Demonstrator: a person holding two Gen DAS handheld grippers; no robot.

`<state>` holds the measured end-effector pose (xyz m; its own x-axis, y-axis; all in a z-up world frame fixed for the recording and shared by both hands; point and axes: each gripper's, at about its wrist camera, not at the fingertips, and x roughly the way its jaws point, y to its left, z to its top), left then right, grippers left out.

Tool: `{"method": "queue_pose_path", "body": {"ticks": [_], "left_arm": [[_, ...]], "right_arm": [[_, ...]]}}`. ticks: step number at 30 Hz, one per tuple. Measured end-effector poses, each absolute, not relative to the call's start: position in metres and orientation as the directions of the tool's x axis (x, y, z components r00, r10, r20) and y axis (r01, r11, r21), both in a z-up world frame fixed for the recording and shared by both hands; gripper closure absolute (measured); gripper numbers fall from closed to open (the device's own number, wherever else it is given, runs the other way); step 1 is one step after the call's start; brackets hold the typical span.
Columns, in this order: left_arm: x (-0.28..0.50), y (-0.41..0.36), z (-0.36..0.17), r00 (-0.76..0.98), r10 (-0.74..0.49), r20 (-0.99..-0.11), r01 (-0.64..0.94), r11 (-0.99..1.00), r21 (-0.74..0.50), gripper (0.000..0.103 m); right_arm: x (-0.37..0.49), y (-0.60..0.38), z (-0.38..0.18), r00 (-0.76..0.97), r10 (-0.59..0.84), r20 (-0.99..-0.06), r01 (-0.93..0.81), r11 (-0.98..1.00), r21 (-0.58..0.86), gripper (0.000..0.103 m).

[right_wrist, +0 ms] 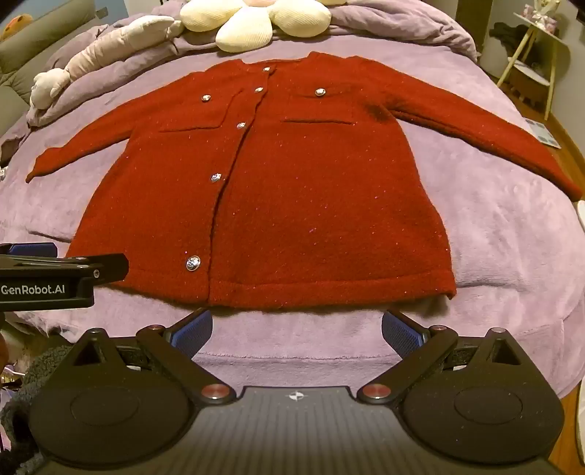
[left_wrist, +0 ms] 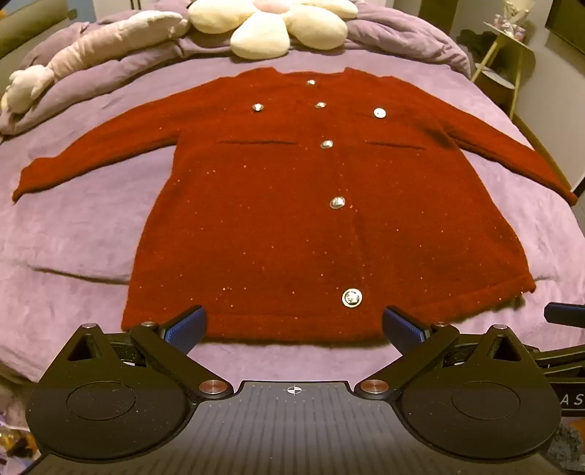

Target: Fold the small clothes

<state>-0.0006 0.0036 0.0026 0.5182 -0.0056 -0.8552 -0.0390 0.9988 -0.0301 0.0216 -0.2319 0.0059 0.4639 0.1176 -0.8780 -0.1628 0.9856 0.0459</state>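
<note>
A small red knit cardigan [left_wrist: 292, 204] with silver buttons lies flat and face up on the purple bed, both sleeves spread out sideways; it also shows in the right wrist view [right_wrist: 292, 190]. My left gripper [left_wrist: 292, 329] is open and empty, its blue pads just over the hem's near edge. My right gripper [right_wrist: 296, 329] is open and empty, a little short of the hem, above bare blanket. The left gripper's body [right_wrist: 47, 277] shows at the left edge of the right wrist view.
The purple blanket [left_wrist: 73, 234] covers the bed. A cream flower cushion [left_wrist: 270, 25] and a long plush toy [left_wrist: 84, 62] lie beyond the collar. A small side table [left_wrist: 508, 58] stands at the far right, off the bed.
</note>
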Motion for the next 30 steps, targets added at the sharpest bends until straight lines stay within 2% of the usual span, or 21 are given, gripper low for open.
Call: {"method": "queue_pose_path", "body": {"ticks": [30], "left_arm": [[-0.0017, 0.0073, -0.0012, 0.503, -0.012, -0.864, -0.044, 0.998, -0.04, 0.0]], "right_arm": [[0.0232, -0.2333, 0.0044, 0.46, 0.103, -0.882, -0.134, 0.99, 0.045, 0.004]]}}
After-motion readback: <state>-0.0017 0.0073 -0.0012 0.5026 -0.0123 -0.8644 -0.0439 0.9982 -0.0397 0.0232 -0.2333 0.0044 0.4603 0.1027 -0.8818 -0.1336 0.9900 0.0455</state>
